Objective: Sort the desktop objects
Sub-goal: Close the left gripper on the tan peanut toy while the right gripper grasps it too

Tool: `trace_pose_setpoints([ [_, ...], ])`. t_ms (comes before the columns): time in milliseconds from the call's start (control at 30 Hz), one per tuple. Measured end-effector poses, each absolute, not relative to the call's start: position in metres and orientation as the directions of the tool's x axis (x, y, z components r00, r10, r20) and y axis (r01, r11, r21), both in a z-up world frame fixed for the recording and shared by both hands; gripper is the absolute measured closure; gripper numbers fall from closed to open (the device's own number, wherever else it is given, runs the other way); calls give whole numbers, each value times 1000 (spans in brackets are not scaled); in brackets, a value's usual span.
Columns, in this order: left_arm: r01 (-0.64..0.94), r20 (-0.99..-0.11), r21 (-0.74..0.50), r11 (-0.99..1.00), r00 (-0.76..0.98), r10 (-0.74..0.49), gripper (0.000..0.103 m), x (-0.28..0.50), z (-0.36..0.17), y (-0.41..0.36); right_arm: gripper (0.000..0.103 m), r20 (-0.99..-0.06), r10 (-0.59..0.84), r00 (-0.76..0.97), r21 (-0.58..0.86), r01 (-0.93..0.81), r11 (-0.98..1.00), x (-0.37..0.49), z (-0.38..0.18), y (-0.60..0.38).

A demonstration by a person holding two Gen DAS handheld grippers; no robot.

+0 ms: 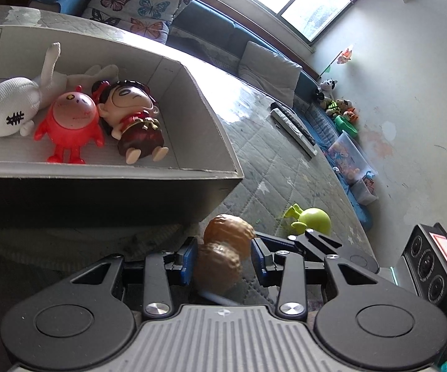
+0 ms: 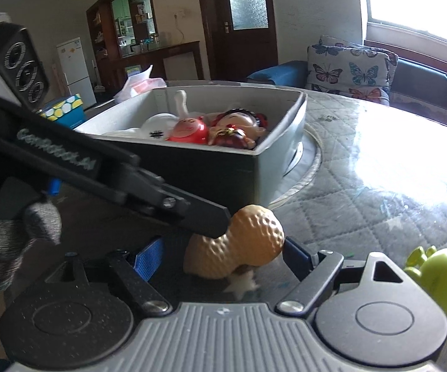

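A brown peanut-shaped toy (image 1: pixel 225 248) lies on the quilted table between the blue pads of my left gripper (image 1: pixel 225 255); the pads stand close on both sides of it. In the right wrist view the same peanut toy (image 2: pixel 248 243) sits between the spread fingers of my right gripper (image 2: pixel 223 255), which is open, and the left gripper's finger (image 2: pixel 192 214) touches the peanut from the left. The grey box (image 1: pixel 205 105) holds a white doll (image 1: pixel 12 105), a red figure (image 1: pixel 71 117) and a cartoon doll (image 1: pixel 133 114). The box also shows in the right wrist view (image 2: pixel 285 130).
A green toy (image 1: pixel 313 220) lies on the table right of the peanut, also in the right wrist view (image 2: pixel 440 276). Remote controls (image 1: pixel 291 127) lie farther back. A sofa with a butterfly cushion (image 1: pixel 136 0) runs behind the table. The box sits on a round turntable (image 2: pixel 310 167).
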State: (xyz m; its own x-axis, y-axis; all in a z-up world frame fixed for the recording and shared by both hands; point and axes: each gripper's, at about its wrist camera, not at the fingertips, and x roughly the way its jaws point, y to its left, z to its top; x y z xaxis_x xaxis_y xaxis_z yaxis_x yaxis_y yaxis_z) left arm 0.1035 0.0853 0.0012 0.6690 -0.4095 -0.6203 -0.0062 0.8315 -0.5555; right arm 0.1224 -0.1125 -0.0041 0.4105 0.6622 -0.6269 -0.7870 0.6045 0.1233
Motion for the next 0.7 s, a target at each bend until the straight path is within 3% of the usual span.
trace_pose_setpoints([
  [700, -1, -627, -568, 823, 649, -431, 63, 93, -5, 88, 20, -624, 638, 451, 136, -742, 657, 105, -10, -114],
])
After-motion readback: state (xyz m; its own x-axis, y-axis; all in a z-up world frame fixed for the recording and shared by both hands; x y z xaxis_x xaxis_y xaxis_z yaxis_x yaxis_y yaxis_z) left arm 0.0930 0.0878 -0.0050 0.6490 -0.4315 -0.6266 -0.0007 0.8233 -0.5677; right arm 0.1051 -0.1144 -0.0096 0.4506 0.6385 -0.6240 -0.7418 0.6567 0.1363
